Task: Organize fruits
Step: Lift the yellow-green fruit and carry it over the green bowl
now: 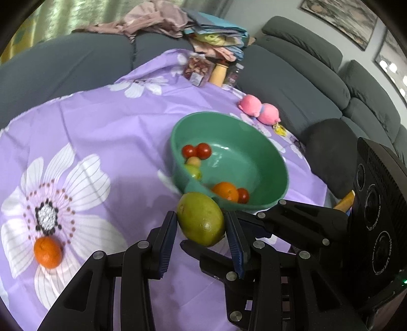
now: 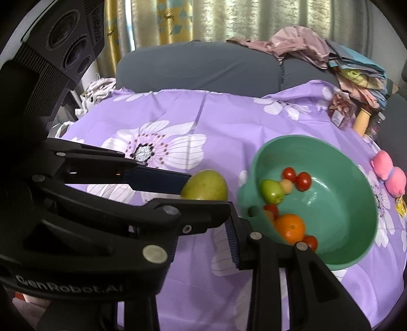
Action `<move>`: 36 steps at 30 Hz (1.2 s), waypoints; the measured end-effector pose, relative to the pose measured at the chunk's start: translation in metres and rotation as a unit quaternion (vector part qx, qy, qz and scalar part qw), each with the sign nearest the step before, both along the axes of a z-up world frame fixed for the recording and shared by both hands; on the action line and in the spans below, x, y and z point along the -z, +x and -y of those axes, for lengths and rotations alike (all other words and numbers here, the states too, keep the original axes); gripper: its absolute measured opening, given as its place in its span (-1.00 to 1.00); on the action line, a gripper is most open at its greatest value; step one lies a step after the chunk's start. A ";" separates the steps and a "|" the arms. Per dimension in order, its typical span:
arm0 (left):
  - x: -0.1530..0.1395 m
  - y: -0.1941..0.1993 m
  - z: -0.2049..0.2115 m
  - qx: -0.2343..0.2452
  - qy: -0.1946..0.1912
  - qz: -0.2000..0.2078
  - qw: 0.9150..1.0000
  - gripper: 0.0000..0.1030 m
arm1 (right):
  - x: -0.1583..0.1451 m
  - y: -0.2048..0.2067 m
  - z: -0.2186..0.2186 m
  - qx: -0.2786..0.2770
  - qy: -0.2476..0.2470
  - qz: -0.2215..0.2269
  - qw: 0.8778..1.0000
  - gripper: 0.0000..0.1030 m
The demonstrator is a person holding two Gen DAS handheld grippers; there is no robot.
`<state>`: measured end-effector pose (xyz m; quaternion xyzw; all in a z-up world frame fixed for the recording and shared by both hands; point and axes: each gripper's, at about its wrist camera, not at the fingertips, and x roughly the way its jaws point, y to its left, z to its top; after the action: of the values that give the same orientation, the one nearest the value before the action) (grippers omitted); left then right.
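Observation:
My left gripper is shut on a green-yellow mango and holds it just in front of the green bowl's near rim; the mango also shows in the right wrist view. The bowl is tilted and holds an orange, red tomatoes and a small green fruit. My right gripper has its jaws on the bowl's near rim, gripping it. A second orange lies on the purple floral cloth at the left.
A pink plush toy lies behind the bowl. A snack bag and bottles stand at the table's far edge. A grey sofa with piled clothes surrounds the table.

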<state>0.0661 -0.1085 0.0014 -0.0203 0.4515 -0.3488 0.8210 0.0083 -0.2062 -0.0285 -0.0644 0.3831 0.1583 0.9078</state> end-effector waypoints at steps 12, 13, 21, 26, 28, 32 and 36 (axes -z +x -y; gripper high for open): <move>-0.006 0.010 0.047 0.042 0.017 0.012 0.999 -0.24 | -0.002 0.009 0.043 0.044 0.017 0.011 0.999 -0.32; -0.006 0.011 0.051 0.045 0.019 0.011 0.999 -0.24 | -0.001 0.011 0.047 0.048 0.019 0.011 0.999 -0.32; 0.002 0.021 0.074 0.065 0.025 0.000 0.998 -0.24 | 0.007 0.020 0.069 0.071 0.025 0.001 0.997 -0.32; 0.010 0.026 0.082 0.070 0.029 -0.018 0.997 -0.24 | 0.014 0.025 0.075 0.080 0.024 -0.010 0.996 -0.32; 0.013 0.026 0.084 0.071 0.031 -0.021 0.997 -0.24 | 0.015 0.025 0.077 0.082 0.024 -0.012 0.996 -0.31; 0.014 0.026 0.087 0.072 0.033 -0.025 0.997 -0.24 | 0.017 0.025 0.077 0.084 0.021 -0.013 0.996 -0.27; 0.014 0.027 0.087 0.066 0.039 -0.026 0.997 -0.24 | 0.016 0.024 0.078 0.083 0.020 -0.011 0.996 -0.27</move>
<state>0.0931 -0.1955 -0.0128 0.0327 0.4866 -0.3833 0.7843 0.0324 -0.2837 -0.0449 -0.0123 0.3942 0.0913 0.9144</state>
